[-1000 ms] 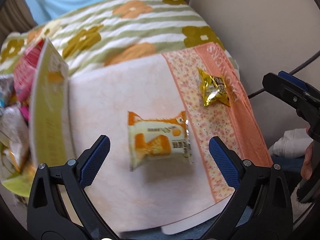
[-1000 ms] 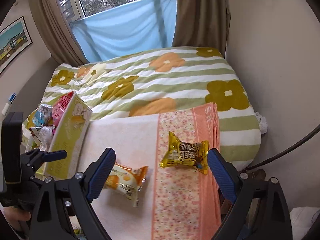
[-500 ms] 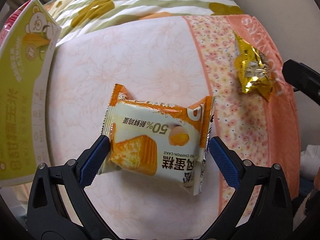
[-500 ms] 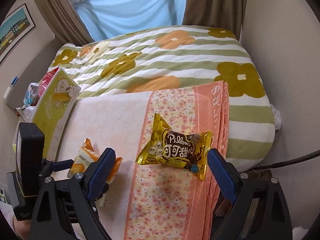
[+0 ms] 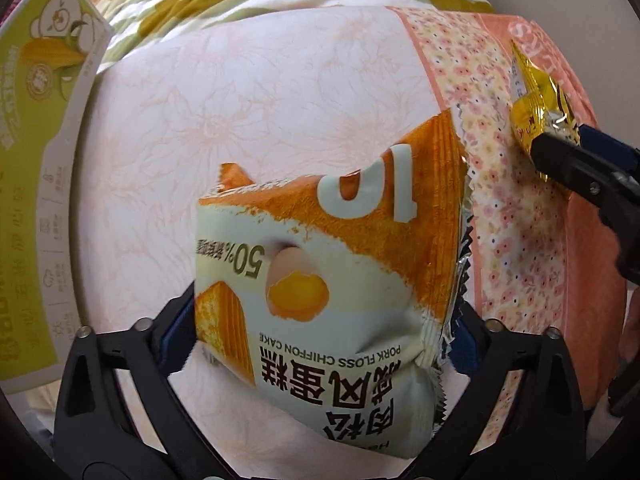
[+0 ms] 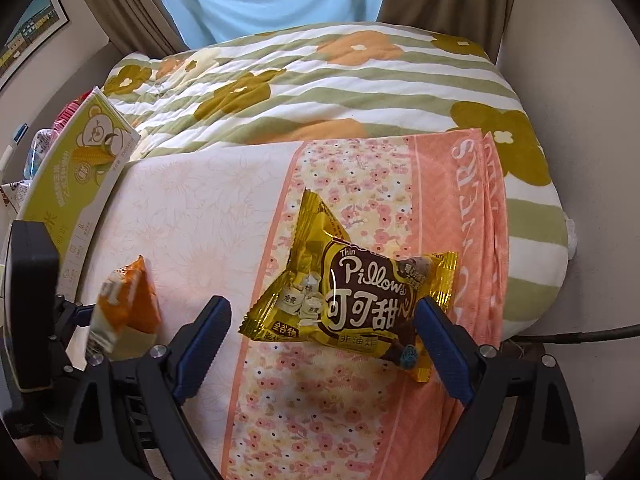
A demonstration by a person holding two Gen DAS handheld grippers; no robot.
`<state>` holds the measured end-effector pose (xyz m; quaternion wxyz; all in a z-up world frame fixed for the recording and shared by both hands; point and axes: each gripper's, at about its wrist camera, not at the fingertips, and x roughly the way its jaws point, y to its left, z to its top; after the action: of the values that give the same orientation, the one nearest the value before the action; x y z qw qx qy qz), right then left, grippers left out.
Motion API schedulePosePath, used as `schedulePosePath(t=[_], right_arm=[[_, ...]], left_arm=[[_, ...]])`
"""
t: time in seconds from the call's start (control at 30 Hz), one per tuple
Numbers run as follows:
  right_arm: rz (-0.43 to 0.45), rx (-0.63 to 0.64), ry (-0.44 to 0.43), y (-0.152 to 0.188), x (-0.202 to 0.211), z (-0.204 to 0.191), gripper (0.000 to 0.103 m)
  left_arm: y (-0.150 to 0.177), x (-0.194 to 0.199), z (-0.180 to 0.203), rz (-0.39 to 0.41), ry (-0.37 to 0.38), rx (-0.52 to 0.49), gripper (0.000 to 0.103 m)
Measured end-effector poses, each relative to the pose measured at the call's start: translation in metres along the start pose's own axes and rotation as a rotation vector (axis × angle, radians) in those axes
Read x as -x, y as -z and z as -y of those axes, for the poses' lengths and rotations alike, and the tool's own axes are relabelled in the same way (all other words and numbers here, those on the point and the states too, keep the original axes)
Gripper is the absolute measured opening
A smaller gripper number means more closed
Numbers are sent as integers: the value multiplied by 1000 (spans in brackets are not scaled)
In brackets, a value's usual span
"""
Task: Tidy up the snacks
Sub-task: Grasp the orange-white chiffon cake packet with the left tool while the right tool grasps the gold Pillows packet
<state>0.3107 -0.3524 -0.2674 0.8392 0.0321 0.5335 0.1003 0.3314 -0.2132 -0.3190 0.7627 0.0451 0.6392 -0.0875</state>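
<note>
On a towel-draped bed, two grippers take one snack each.

The left gripper (image 5: pixel 320 344) pinches the cake pack (image 5: pixel 332 292), tilted up off the towel (image 5: pixel 240 100). The right gripper (image 6: pixel 320 336), jaws wide, straddles the gold pack (image 6: pixel 352 300), one finger perhaps touching it. The box (image 6: pixel 76 184) beside the towel looks the likely destination.

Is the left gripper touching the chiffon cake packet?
Touching. In the left wrist view the left gripper pinches the chiffon cake packet from both sides, and the wrapper crumples at the right finger.
</note>
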Motion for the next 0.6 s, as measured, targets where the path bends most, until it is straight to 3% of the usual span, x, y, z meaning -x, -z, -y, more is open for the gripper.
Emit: schedulePosePath(t=[0.07, 0.33, 0.6], right_arm=[[-5, 13, 17, -1, -4, 0, 91], [-10, 83, 68, 0, -16, -9, 91], [-12, 202, 156, 2, -30, -21, 91]], left_arm=[[-2, 5, -3, 20, -5, -5, 81], [1, 17, -14, 51, 53, 14, 74], [-2, 23, -17, 62, 75, 10, 74]])
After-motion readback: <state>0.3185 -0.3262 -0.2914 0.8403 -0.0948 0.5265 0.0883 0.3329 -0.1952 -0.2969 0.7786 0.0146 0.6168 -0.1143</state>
